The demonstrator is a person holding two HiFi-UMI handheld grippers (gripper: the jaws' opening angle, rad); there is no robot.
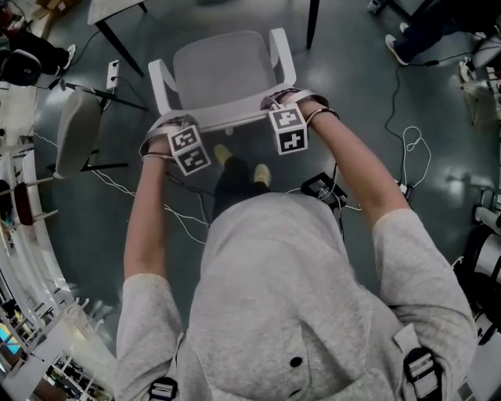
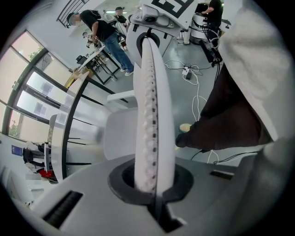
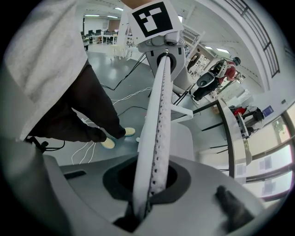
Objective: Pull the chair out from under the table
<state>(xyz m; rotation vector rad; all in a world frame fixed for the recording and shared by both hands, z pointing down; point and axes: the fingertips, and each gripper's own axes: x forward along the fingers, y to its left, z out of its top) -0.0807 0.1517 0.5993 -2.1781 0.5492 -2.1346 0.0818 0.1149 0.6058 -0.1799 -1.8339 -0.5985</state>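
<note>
Chair (image 1: 223,74): standing on the grey floor in front of the person, seat facing away toward the bench (image 1: 113,9).
Left claw (image 2: 154,182): pinching the backrest (image 2: 154,106) at its top edge, pointing steeply down.
Right claw (image 3: 150,184): pinching the same top edge, further along to the right.

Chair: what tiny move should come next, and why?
Probably slide the chair a little toward the person's shoes: the left tool and right tool are both clamped on its backrest, and its front edge lies close to the table.
</note>
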